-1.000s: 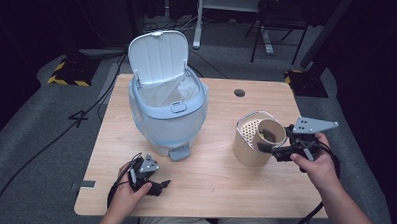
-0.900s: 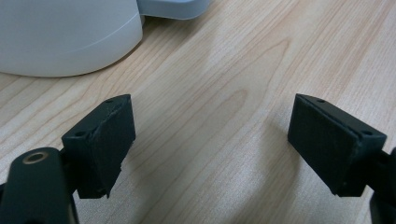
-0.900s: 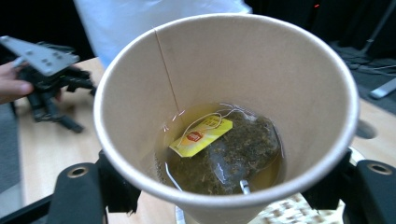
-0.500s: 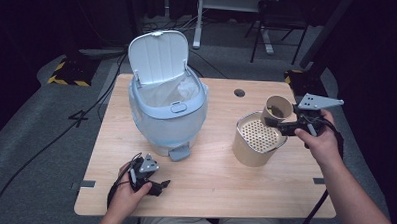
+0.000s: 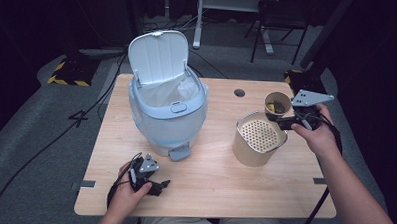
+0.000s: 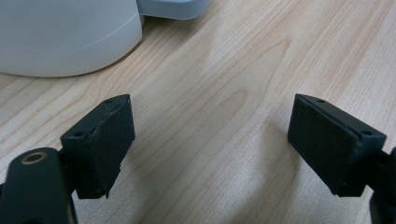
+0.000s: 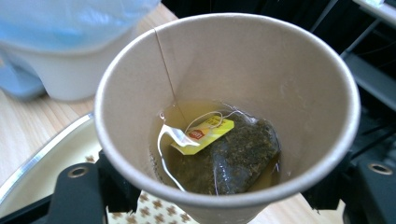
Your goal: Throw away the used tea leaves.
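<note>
Nearest to me, my left gripper (image 5: 160,184) is resting low over the front edge of the wooden table (image 5: 208,192), its jaws standing wide apart with nothing but bare wood grain between them; in the left gripper view my left gripper's pads (image 6: 109,140) are facing each other across open tabletop, just short of the pale base of the bin (image 6: 65,37). Farther out on my other side, my right gripper (image 5: 280,121) is gripping a paper cup (image 5: 277,105), its jaws clamping the cup's wall from either side. I am holding that cup upright above the far rim of the tan strainer container (image 5: 258,139), which is standing on the table with its perforated insert showing inside. Looking down into the paper cup in the right gripper view, a wet tea bag (image 7: 238,156) is lying at the bottom in a little amber liquid, with its yellow tag (image 7: 203,135) and white string lying on top of it. Farthest back, the light blue bin (image 5: 167,111) is sitting on the left half of the table with its lid (image 5: 158,55) standing open and a clear liner inside.
</note>
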Tool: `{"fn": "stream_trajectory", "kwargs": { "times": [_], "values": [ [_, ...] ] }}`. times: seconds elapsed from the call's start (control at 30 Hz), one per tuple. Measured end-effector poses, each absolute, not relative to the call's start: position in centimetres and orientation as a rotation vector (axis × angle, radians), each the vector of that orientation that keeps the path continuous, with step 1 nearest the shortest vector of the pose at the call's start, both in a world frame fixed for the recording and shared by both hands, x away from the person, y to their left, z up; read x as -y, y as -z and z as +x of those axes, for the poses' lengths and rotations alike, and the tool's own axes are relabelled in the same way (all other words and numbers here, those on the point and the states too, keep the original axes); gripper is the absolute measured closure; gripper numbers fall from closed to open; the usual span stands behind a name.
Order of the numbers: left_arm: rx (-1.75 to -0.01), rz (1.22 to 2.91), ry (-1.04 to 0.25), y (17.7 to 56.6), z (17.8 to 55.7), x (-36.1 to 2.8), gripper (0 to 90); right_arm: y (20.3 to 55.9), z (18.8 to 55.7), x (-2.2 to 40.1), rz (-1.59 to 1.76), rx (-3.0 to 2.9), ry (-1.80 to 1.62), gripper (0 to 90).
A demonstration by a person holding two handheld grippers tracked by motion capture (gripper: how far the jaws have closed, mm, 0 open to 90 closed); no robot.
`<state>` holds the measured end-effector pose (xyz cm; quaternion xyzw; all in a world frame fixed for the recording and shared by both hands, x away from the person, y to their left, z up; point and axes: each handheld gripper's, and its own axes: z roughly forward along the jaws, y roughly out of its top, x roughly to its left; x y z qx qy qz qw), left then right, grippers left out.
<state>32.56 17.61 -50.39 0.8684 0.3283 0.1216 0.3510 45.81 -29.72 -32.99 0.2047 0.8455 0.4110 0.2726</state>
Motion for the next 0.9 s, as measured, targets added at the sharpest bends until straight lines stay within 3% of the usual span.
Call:
{"fn": "stream_trajectory", "kwargs": {
  "times": [0.9],
  "values": [
    [-0.851, 2.247, -0.315, 50.4, 32.6, -17.6, 15.5, 34.3, 44.0, 28.1, -0.113, -2.045, -0.224, 29.4]
  ]
}}
